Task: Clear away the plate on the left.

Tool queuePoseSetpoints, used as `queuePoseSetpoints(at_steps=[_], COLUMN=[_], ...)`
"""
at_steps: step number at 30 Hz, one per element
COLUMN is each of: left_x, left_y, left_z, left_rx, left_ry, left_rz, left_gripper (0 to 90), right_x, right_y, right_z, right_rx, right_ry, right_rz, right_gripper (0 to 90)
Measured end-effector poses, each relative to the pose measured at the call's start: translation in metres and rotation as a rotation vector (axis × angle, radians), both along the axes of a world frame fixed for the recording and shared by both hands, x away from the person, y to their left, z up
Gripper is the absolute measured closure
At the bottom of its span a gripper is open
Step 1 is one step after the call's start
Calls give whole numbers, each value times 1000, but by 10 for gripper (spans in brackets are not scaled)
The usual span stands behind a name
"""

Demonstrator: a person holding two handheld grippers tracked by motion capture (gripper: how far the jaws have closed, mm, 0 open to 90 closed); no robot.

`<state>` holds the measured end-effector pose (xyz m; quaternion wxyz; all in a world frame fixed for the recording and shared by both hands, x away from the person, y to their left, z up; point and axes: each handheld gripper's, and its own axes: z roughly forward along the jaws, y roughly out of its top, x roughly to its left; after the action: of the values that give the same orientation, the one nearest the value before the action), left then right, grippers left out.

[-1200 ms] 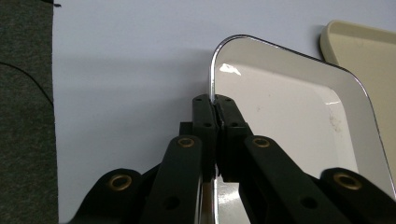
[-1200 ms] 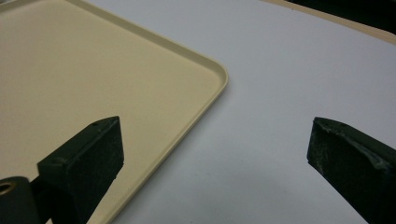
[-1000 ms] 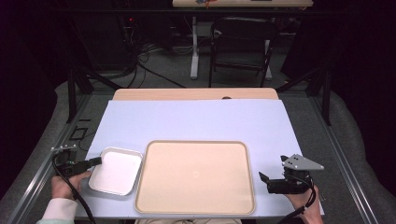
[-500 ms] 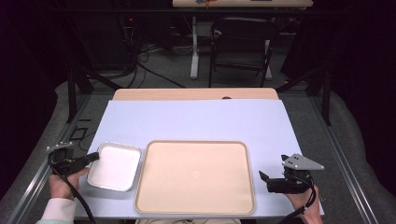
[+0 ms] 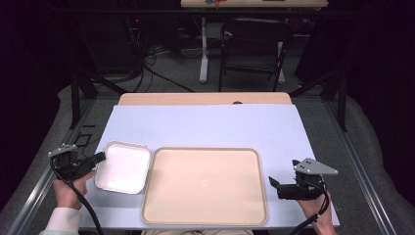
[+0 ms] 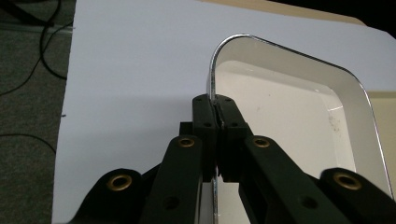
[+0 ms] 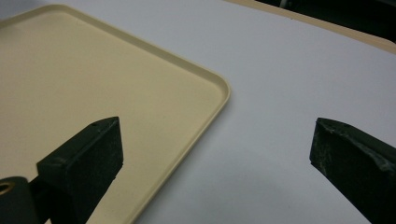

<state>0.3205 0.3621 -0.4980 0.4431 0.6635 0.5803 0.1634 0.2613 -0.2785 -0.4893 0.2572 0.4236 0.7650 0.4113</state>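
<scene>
**Left tongs clamped on the white dish's rim; right tongs wide and idle**

The left gripper (image 5: 100, 157) has its jaws pinched narrow on the near-left wall of the white dish (image 5: 123, 166); in the left gripper view the two pads meet across the thin chrome-edged rim (image 6: 211, 74), one inside, one outside. The dish sits over the left part of the pale blue mat (image 5: 205, 128), near the table's front-left corner, just beside the left edge of the beige tray (image 5: 204, 183). It looks stiff, light and glossy, so probably slippery. A rim pinch like this one seems the only handy hold, and a one-sided grip may let it tip or slide if moved briskly.

The dish is empty, apart from a few faint specks on its floor. The tray, centred along the mat's front edge, is empty too.

The right gripper (image 5: 277, 187) is near the mat's front-right corner, jaws spread wide around nothing, pointing at the tray's right edge (image 7: 219, 100) without touching it.
</scene>
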Motion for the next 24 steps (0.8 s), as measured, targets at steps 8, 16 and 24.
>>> queuePoseSetpoints(at_steps=[8,16,24], left_x=[1,7,20], left_y=[-13,-29,-58], left_z=[7,14,21], left_rx=[-10,-25,-43], left_ry=[-48,-99,-148], left_rz=[-9,-19,-71], left_gripper=[884,884,884], right_x=[8,19,29], right_y=[5,20,34], right_z=[1,6,7], right_rx=[14,18,28], right_ry=[17,16,24], right_rz=[5,26,52], right_gripper=[20,15,14])
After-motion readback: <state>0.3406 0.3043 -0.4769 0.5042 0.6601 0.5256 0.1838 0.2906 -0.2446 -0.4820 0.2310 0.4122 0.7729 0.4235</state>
